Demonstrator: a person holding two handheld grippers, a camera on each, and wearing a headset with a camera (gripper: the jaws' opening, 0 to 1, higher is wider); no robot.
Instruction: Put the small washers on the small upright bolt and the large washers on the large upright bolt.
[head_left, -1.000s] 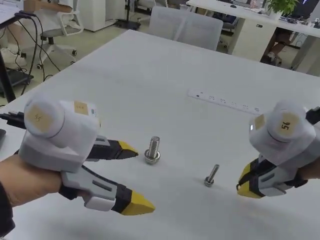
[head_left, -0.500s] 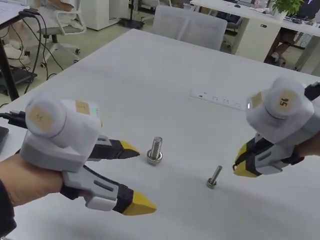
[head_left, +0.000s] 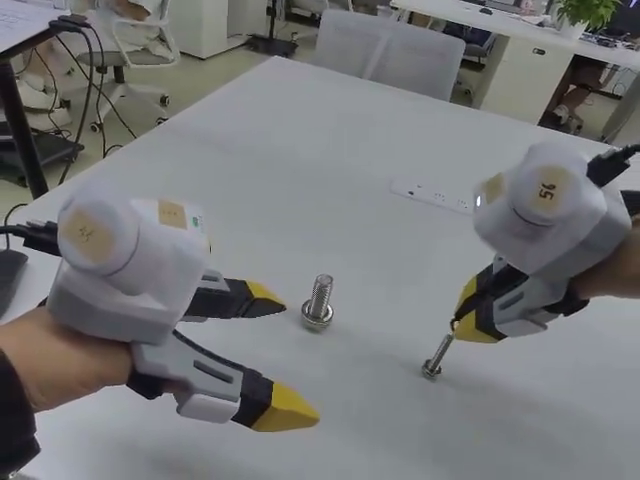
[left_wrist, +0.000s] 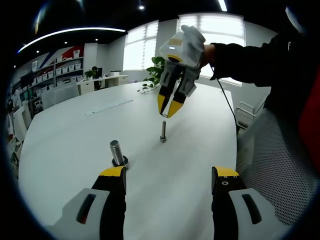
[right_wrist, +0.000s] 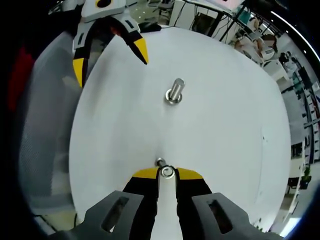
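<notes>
Right gripper (head_left: 466, 320) has swung inward and now hangs tip-down just over the small bolt (head_left: 437, 356); jaws pinched narrow on what looks like a small washer (right_wrist: 167, 172) — ring tiny, not certain; bolt stands upright, its top just beyond the ring and slightly left in the right gripper view; left gripper (head_left: 285, 355) gapes wide, empty, beside the large bolt (head_left: 319, 301).

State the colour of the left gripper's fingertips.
Yellow fingertips; the head view shows them best.
</notes>
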